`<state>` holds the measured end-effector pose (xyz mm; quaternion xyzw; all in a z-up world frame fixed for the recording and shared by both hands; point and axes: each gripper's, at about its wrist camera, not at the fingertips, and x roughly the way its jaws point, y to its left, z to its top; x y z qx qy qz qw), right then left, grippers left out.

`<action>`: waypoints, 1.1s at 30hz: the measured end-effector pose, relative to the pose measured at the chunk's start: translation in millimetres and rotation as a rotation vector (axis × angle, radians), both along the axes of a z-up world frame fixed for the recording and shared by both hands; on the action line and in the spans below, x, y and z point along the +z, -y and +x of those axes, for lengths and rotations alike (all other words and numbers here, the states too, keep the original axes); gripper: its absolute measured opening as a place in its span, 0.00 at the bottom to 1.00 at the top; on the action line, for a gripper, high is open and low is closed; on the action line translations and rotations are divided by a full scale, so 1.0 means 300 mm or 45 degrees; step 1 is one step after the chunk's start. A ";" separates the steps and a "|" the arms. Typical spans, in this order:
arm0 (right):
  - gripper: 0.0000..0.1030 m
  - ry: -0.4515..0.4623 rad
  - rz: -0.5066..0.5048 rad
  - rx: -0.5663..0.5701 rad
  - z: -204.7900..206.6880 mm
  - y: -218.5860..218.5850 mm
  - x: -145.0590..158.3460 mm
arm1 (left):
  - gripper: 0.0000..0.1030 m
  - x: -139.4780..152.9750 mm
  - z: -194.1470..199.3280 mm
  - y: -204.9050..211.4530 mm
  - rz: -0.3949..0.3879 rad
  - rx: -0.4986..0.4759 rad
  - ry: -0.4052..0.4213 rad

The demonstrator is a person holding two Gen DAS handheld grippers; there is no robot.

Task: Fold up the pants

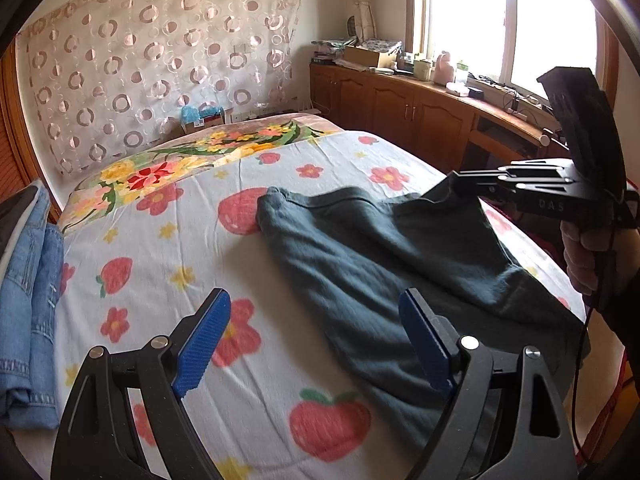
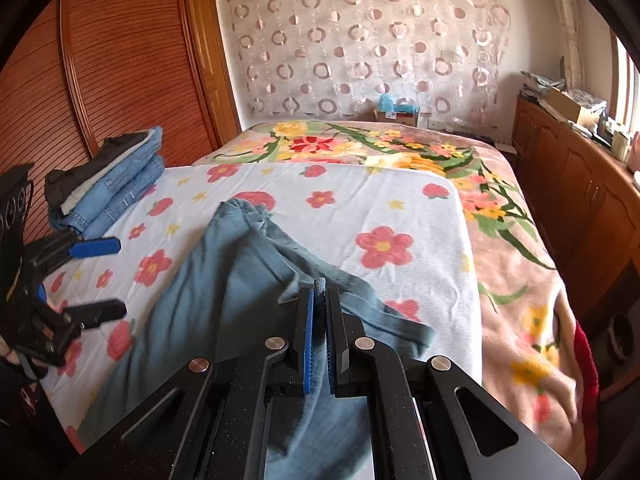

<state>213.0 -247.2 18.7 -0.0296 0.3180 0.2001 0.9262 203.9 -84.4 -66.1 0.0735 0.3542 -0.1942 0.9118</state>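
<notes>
pants (image 2: 248,264) edge inside right gripper (image 2: 319,300)

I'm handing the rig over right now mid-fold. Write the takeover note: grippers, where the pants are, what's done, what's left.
Right gripper: shut on a pinched edge of the teal pants, lifting it off the sheet.
Left gripper: open, empty, hovering above the bed sheet beside the pants.
Pants: mostly lying rumpled on the strawberry sheet, no neat fold visible yet.
Stack of folded jeans sits at the bed's left edge.
Left: probably grab a second edge with the left gripper, carry the fold over, flatten, then stack.
</notes>
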 end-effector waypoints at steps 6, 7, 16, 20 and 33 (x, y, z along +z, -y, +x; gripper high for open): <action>0.05 -0.012 -0.008 -0.050 0.045 0.041 -0.012 | 0.84 -0.005 0.074 0.041 0.023 -0.031 -0.002; 0.05 -0.006 -0.009 -0.071 0.050 0.050 -0.013 | 0.84 -0.007 0.083 0.046 0.024 -0.038 -0.004; 0.05 -0.054 -0.051 -0.125 0.109 0.055 -0.035 | 0.84 -0.055 0.134 0.070 0.027 -0.077 -0.056; 0.24 -0.033 -0.060 -0.167 0.108 0.059 -0.021 | 0.84 -0.089 0.148 0.071 0.045 -0.064 -0.098; 0.39 -0.134 -0.074 -0.073 0.173 0.046 -0.058 | 0.84 -0.118 0.163 0.073 0.049 -0.073 -0.168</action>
